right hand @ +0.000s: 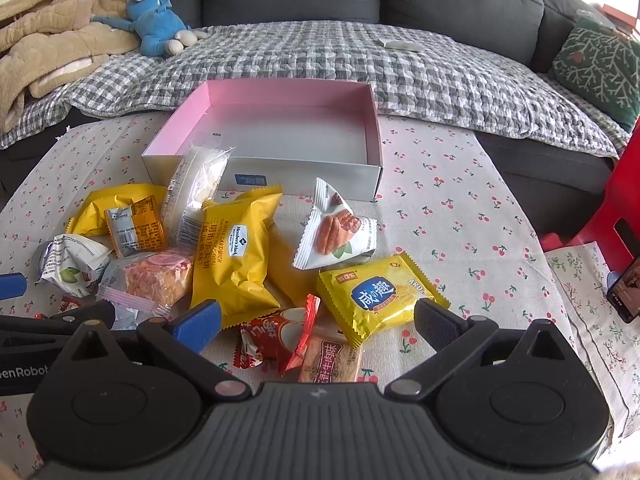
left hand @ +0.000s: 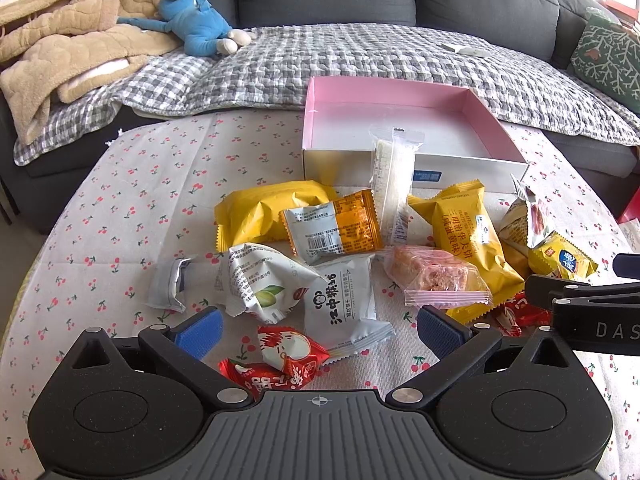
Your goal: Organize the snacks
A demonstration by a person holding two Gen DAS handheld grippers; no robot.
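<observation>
Several snack packets lie in a pile on the cherry-print tablecloth [left hand: 152, 184]. An empty pink-lined box [left hand: 400, 100] stands behind them, also in the right wrist view [right hand: 280, 100]. My left gripper [left hand: 318, 330] is open above a grey packet [left hand: 340, 304] and red packets [left hand: 288, 352]. My right gripper [right hand: 316, 320] is open above a red packet [right hand: 276, 336], with a yellow biscuit packet [right hand: 376, 296] just ahead. A big yellow waffle packet [right hand: 236, 256], a pecan packet [right hand: 336, 232] and a clear-wrapped pink cake [right hand: 152, 276] lie nearby. A clear long packet [left hand: 394, 176] leans on the box.
A grey sofa with a checked quilt [left hand: 360, 64], a beige blanket [left hand: 60, 48] and a blue plush toy [left hand: 196, 20] sits behind the table. A red stool [right hand: 616, 208] and a phone [right hand: 624, 288] are at the right. A green cushion [right hand: 596, 64] lies far right.
</observation>
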